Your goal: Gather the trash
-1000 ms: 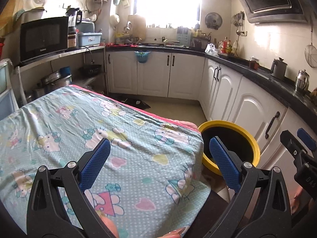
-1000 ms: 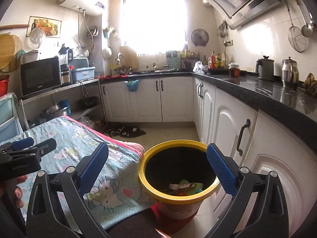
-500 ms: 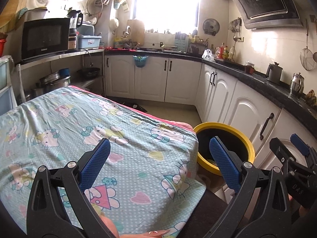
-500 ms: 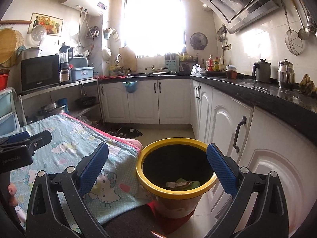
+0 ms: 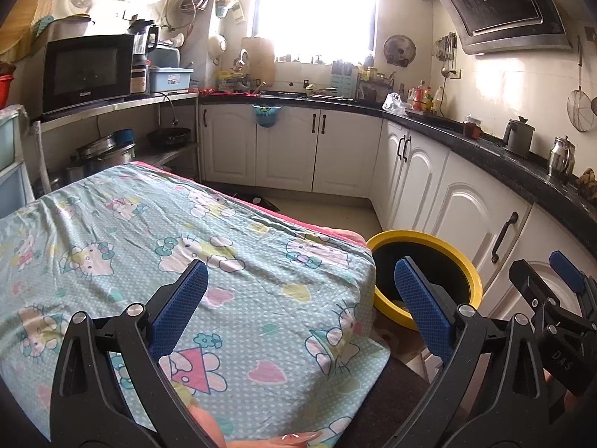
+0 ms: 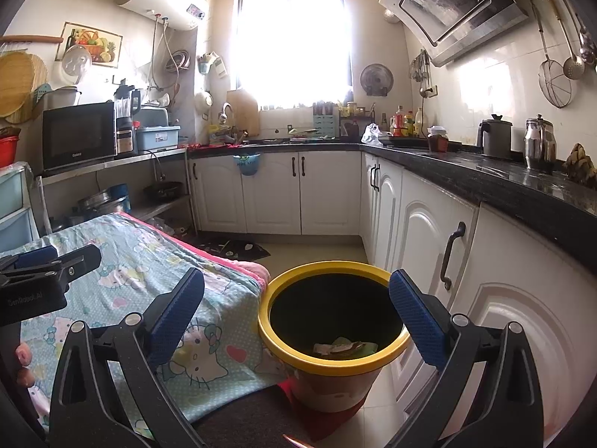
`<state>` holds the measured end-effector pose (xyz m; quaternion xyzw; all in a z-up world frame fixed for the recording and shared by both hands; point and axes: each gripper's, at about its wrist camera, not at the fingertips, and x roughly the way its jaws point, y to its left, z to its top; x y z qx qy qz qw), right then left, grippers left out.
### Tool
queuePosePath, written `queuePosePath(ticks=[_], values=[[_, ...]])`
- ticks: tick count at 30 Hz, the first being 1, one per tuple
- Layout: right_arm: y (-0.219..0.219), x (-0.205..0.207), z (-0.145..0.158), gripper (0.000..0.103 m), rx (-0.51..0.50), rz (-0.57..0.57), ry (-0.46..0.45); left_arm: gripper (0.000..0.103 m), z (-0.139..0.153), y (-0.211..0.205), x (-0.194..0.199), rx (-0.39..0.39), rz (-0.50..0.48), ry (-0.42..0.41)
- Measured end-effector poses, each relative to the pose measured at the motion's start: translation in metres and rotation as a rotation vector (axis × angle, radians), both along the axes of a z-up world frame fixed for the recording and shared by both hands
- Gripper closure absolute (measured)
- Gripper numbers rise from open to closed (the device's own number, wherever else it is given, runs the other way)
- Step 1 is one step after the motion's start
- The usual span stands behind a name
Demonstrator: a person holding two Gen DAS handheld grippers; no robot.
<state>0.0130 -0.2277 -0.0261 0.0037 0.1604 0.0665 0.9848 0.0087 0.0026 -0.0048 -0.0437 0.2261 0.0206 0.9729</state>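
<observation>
The left gripper point(image 5: 300, 298), a black frame with blue textured pads, stands wide apart and holds nothing. It hangs above a table covered with a light blue cartoon-cat cloth point(image 5: 149, 246), and no trash is visible on the cloth in this view. The right gripper point(image 6: 296, 300), of the same black and blue build, is also wide apart and empty. It points at the round bin with a yellow rim and a black inside point(image 6: 332, 358), so the bin lies between its two pads in the right wrist view.

The trash is inside this bin: some crumpled paper and green scraps point(image 6: 345, 347) lie on the bottom, at about 6 o'clock of the opening. The bin stands on the pale floor, on something red point(image 6: 324, 414), just beside the hanging edge of the cloth at its 9 o'clock and near the white cabinet doors point(image 6: 421, 224) at its 3 o'clock. In the left wrist view the bin is at 3 o'clock from the table corner, and the right gripper shows at the lower right edge of the picture.

Further away, at 12 o'clock, there is a bright window point(image 6: 294, 41) above the black counter point(image 6: 485, 175). A black microwave point(image 5: 87, 71) stands on a shelf at about 10 o'clock.
</observation>
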Motion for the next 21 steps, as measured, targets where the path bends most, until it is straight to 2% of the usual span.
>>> queuePosePath(ticks=[21], values=[[-0.0005,0.0008,-0.0006,0.006,0.002,0.0,0.004,0.011,-0.0022,0.0011,-0.0004,0.002,0.001,-0.002]])
